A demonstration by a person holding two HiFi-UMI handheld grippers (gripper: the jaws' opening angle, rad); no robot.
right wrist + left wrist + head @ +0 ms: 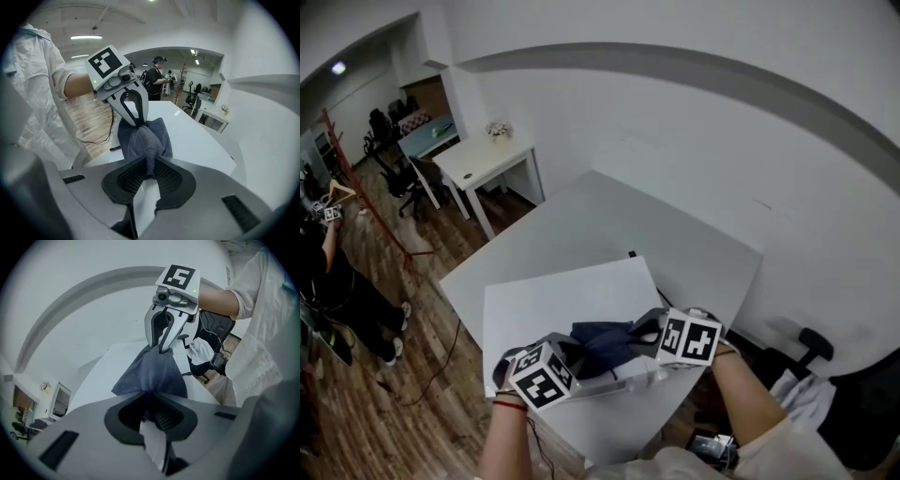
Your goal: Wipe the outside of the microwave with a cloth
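The left gripper (151, 399) is pinching one end of the dark blue cloth (602, 345). The right gripper (151, 164) is pinching the other end. The cloth is sitting between them, over the near side of the white table (675, 244).

The dark grey-blue cloth (602, 345) is bunched lengthwise, gripped at both ends.

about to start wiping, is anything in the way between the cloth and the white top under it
Nothing visible is. The left gripper and right gripper are both shut on the cloth, which hangs between them over the bare white top. A small dark thing lies at its far edge, clear of the cloth.
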